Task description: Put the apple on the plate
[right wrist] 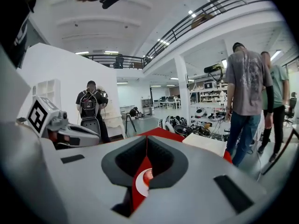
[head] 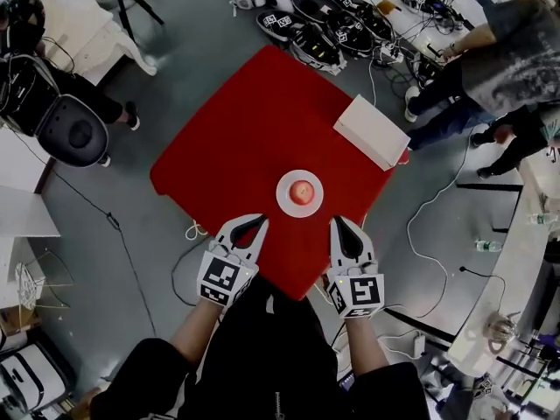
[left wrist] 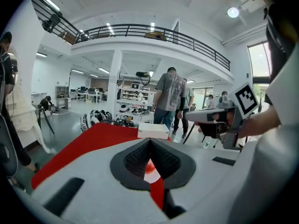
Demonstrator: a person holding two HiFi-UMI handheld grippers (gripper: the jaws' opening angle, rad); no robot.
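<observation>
A red table (head: pixel 236 138) stands corner-on under both tools, its near corner reaching back below the person's wrists, with grey floor on every side of it. Ahead of the right gripper (head: pixel 335 221) and off to its right, a white box (head: pixel 372 131) lies at the table's edge, and a bystander (head: pixel 490 68) stands on the floor further out the same way. The left gripper (head: pixel 260 220) and the right one hang side by side above the near part of the table, each marker cube towards the person, the tips pointing forward and a little down. Both are clenched on nothing: in the left gripper view the dark pads meet at the tips (left wrist: pixel 150 140), and in the right gripper view they meet the same way (right wrist: pixel 147 138) – only a narrow slit shows lower down between the jaws. A white plate (head: pixel 285 201) sits on the table just ahead of the tips, between the two and somewhat nearer the right one; each gripper view catches a sliver of it through the slit (left wrist: pixel 152 178) (right wrist: pixel 140 184). The apple (head: pixel 302 191) rests in the middle of that plate – clear of both tools
</observation>
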